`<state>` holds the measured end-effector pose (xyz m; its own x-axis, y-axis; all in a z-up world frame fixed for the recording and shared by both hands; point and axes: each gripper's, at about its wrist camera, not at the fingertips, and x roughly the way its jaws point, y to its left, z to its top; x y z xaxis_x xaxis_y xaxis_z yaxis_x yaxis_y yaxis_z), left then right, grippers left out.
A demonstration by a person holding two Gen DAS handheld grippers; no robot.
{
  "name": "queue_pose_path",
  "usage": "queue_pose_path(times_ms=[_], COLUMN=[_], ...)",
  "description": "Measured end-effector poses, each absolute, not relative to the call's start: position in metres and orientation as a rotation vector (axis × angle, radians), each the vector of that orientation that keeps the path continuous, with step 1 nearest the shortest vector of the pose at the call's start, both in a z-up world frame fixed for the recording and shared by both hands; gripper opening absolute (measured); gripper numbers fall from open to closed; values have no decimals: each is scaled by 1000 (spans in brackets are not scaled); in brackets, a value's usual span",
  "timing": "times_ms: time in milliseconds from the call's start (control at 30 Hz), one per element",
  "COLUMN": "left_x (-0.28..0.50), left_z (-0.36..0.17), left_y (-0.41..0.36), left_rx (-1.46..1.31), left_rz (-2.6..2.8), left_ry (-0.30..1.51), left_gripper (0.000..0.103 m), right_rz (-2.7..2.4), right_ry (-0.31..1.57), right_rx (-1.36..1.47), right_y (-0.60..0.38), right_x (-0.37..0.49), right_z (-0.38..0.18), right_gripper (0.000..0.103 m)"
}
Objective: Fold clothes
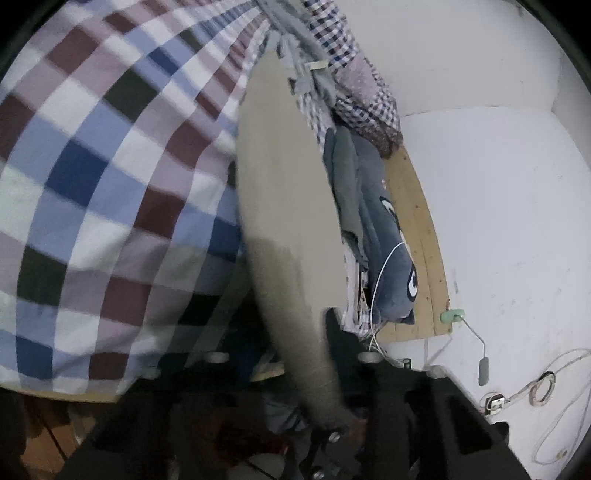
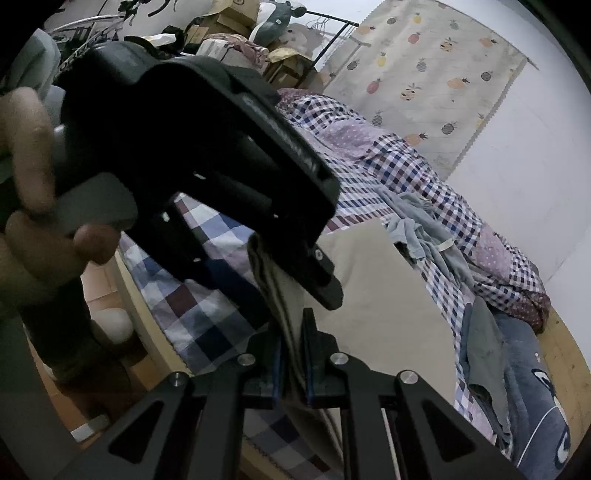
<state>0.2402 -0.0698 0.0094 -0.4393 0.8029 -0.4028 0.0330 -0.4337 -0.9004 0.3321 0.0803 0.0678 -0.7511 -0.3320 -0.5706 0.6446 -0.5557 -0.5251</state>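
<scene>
A beige garment (image 2: 380, 295) lies spread over a checked bedsheet (image 2: 207, 310). My right gripper (image 2: 293, 354) is shut on its folded near edge, cloth pinched between both fingers. The left gripper (image 2: 325, 280), held by a hand, crosses the right wrist view and is shut on the same edge just beyond. In the left wrist view the beige garment (image 1: 284, 206) runs as a long strip into my left gripper (image 1: 332, 417), whose fingers are dark and blurred.
A crumpled light-blue garment (image 2: 424, 229) and a checked quilt (image 2: 406, 162) lie at the far side. A grey-green cloth (image 2: 484, 350) and a blue plush shark (image 1: 391, 251) lie by the wooden bed edge (image 1: 421, 236). Boxes (image 2: 236, 18) are stacked behind. Cables (image 1: 543, 384) lie on the white floor.
</scene>
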Motion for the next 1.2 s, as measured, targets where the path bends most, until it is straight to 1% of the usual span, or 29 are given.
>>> queue_pose_path(times_ms=[300,367,433,567,600,633,667,967,1000,1033,1067,1133,1200], left_x=[212,197,180,145,136,128,120,36,29,23,17,3,-9], left_z=[18,18,16,14,14,14,14,8,9,11,14,17,18], left_y=[-74,-72,-73,-74,-74,-75,-78,-78,-77,-76,-76,-80,-83], left_rx=[-1266,-1289,-1326,-1371,-1378,-1384,-1386,-1424,-1416,-1407,-1398,-1367,-1351], left_rz=[1983,1985,1985,1989,1994,1997,1998,1923,1910,1911,1922,1925,1925], left_ry=[-1190,-1172,-1150,-1114,-1106,-1099,-1096,-1009,-1000,-991,-987,-1009,-1015], left_gripper=[20,20,23,24,25,29,30,32,35,41,44,60,63], right_rz=[-2306,-2308,-2310,-2312,-2312,-2313,-2312,-2292,-2281,-2268,-2258,-2247,-2242], right_ry=[965,956,948,924,917,909,902,830,823,818,817,831,826], right_rx=[543,541,540,546,547,549,551,568,563,555,548,537,540], right_y=[85,86,85,87,87,88,88,90,89,87,86,80,77], right_x=[332,331,334,333,333,333,334,334,335,337,339,345,346], right_z=[72,73,74,76,77,77,78,84,86,87,87,87,87], right_gripper=[8,8,8,8,8,8,8,7,4,3,3,3,3])
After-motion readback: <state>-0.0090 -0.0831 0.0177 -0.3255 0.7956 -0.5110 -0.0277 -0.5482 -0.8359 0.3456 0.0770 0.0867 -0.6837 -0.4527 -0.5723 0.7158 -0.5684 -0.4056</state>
